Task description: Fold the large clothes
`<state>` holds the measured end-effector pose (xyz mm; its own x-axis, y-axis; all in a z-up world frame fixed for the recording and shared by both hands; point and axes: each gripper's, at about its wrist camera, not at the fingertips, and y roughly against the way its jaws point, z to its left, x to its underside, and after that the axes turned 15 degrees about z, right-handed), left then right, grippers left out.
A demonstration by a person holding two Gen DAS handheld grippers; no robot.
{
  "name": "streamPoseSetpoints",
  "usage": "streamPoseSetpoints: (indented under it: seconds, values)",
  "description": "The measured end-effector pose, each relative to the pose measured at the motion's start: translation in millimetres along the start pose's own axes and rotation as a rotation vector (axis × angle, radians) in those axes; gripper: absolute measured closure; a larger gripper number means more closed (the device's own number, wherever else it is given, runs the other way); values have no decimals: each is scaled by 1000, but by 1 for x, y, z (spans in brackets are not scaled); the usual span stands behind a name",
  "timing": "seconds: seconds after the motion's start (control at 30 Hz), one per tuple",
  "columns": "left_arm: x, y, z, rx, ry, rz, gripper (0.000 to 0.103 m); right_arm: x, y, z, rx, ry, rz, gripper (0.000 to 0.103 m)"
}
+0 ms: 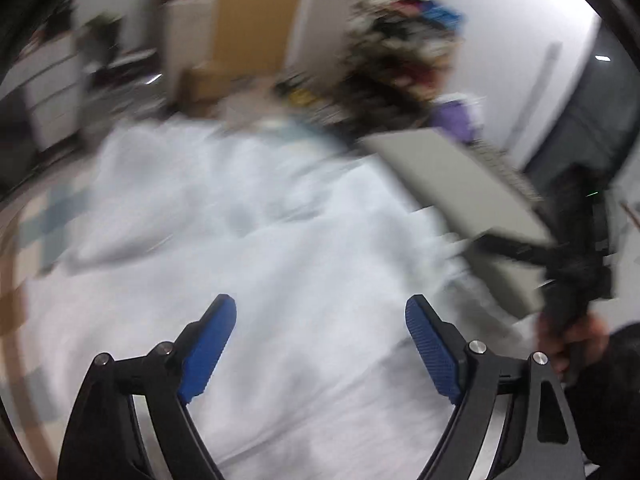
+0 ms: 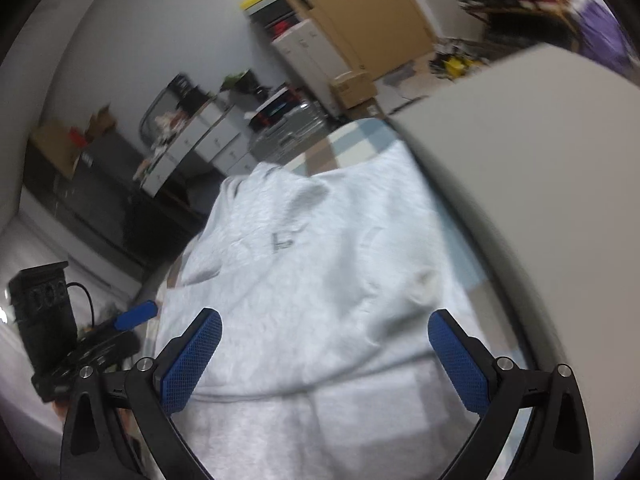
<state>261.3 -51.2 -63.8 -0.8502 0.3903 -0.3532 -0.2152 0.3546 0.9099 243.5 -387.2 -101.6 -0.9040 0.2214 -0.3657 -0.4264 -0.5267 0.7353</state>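
A large light grey sweatshirt point(image 2: 320, 264) with a small dark logo point(image 2: 282, 242) lies spread on a checked cover point(image 2: 352, 136). My right gripper point(image 2: 326, 314) hangs over its near part, jaws wide open, nothing between the blue pads point(image 2: 192, 360). In the blurred left wrist view the same garment point(image 1: 260, 220) fills the middle. My left gripper point(image 1: 320, 304) is open above it and holds nothing. A hand point(image 1: 576, 340) grips the right gripper's black body point(image 1: 576, 256) at the right edge. One blue finger of the left gripper point(image 2: 136, 316) shows beside the garment's left edge.
A pale grey flat slab point(image 2: 540, 168) looms close at the right, also seen as the slab point(image 1: 460, 188). White drawer units point(image 2: 208, 140), a wooden door point(image 2: 372, 12), a heap of mixed clothes point(image 1: 404, 52) and a black box with a cable point(image 2: 40, 304) ring the work area.
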Motion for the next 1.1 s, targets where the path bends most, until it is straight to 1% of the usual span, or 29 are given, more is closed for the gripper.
streamPoseSetpoints:
  seconds: [0.03,0.07,0.1,0.17,0.2,0.23,0.27,0.33,0.37,0.4,0.43,0.47,0.5,0.53,0.57,0.6,0.67,0.7,0.73,0.77,0.8,0.83,0.87,0.9,0.97,1.0,1.03,1.07,1.1]
  values:
    - [7,-9,26,-44,90,67,20,-7,-8,14,25,46,20,0]
    - [17,-16,43,-24,146,99,20,-12,-17,27,65,92,42,0]
    - [22,-25,57,-9,194,121,20,-15,-30,41,131,158,70,0]
    - [35,-40,77,-59,267,164,20,-23,-59,61,284,263,118,0]
    - [42,-44,81,-30,280,162,20,-25,-77,66,370,301,152,0]
    - [46,-42,80,-26,260,126,20,-25,-92,67,435,322,188,1]
    - [45,-42,77,-33,238,115,20,-21,-110,58,500,333,246,1]
    - [49,-42,66,-76,201,119,20,-17,-132,44,567,333,330,0]
    - [50,-41,61,-100,181,129,20,-17,-131,40,551,322,308,0]
    - [49,-41,55,-131,164,144,20,-19,-132,40,555,314,328,1]
    - [48,-34,46,-147,154,144,20,-22,-131,43,566,309,346,12]
    - [47,-31,43,-128,144,119,20,-25,-124,49,565,307,327,16]
    - [43,-25,39,-110,135,88,19,-27,-111,61,528,320,275,17]
    - [42,-16,31,-106,131,55,19,-29,-100,73,481,333,233,17]
    - [42,-18,28,-127,135,51,19,-30,-94,83,441,339,208,15]
    - [41,-22,27,-159,144,68,19,-31,-92,92,391,342,203,10]
    - [48,-39,35,-173,160,116,19,-28,-107,107,315,356,248,8]
    - [60,-48,50,-168,180,155,19,-22,-122,113,320,371,280,8]
    - [65,-57,54,-164,196,166,20,-15,-136,116,345,385,299,8]
    - [67,-58,51,-173,181,130,19,-8,-152,117,381,404,321,8]
    - [68,-59,47,-195,160,120,20,1,-171,113,420,418,356,9]
    - [70,-63,41,-234,130,129,20,7,-178,102,450,418,380,3]
    - [70,-63,35,-258,111,134,19,15,-177,102,470,453,319,2]
    - [70,-62,31,-280,100,147,19,19,-177,101,486,467,322,2]
    - [63,-53,29,-260,102,135,19,16,-171,97,452,426,375,5]
    - [58,-44,30,-237,105,103,19,12,-162,95,421,415,372,12]
    - [57,-35,35,-228,116,68,19,7,-151,94,409,417,339,12]
    - [53,-27,42,-229,146,41,19,2,-143,94,426,421,304,11]
    - [52,-27,53,-229,184,46,19,-2,-137,92,448,422,279,11]
